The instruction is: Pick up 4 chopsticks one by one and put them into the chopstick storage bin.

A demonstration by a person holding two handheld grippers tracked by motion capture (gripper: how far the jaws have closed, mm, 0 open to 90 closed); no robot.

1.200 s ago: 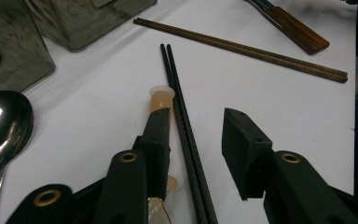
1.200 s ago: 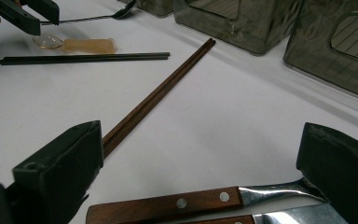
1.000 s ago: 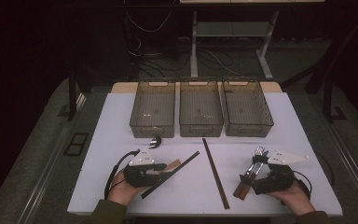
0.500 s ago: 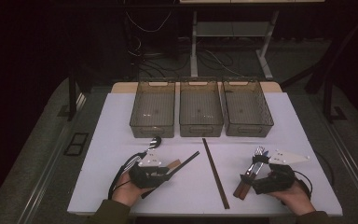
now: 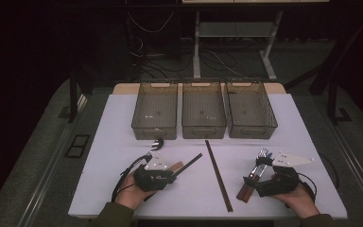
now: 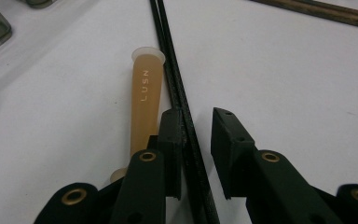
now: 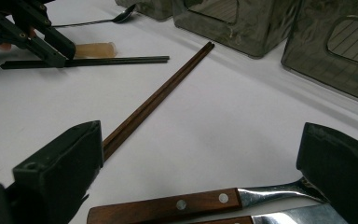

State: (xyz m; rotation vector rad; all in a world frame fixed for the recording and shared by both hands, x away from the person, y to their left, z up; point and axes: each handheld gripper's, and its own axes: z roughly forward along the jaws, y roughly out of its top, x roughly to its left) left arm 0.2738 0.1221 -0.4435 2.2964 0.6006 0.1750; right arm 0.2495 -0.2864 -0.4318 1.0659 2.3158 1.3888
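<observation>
- The black chopsticks (image 6: 179, 88) lie as a pair flat on the white table (image 5: 123, 142), in front of the left-hand bin, slanting away from the person's left hand
- The left gripper (image 6: 196, 135) is down at their near end with its jaws parted; the sticks run through the gap, hard against one jaw and clear of the other, so nothing is clamped yet
- Just beside the sticks lies a pale amber handle (image 6: 145, 100) with lettering on it, touching or nearly touching them; I can't tell what it belongs to
- This looks to me like the closing-in step of a pick-up: lined up, not squeezed
- The next move, I'd say, calls for shutting the jaws on both sticks together without catching that amber handle, then lifting level so the long pair doesn't swing
- The right gripper (image 7: 200, 168) sits spread wide over a wooden-handled fork (image 7: 205, 200) and a knife (image 7: 279, 218) at the right, gripping neither
- Brown chopsticks (image 5: 217, 172) lie between the two hands, a spoon (image 5: 155, 144) sits near the left bin, and three bins (image 5: 203, 111) stand in a row behind, holding nothing that I can see
</observation>
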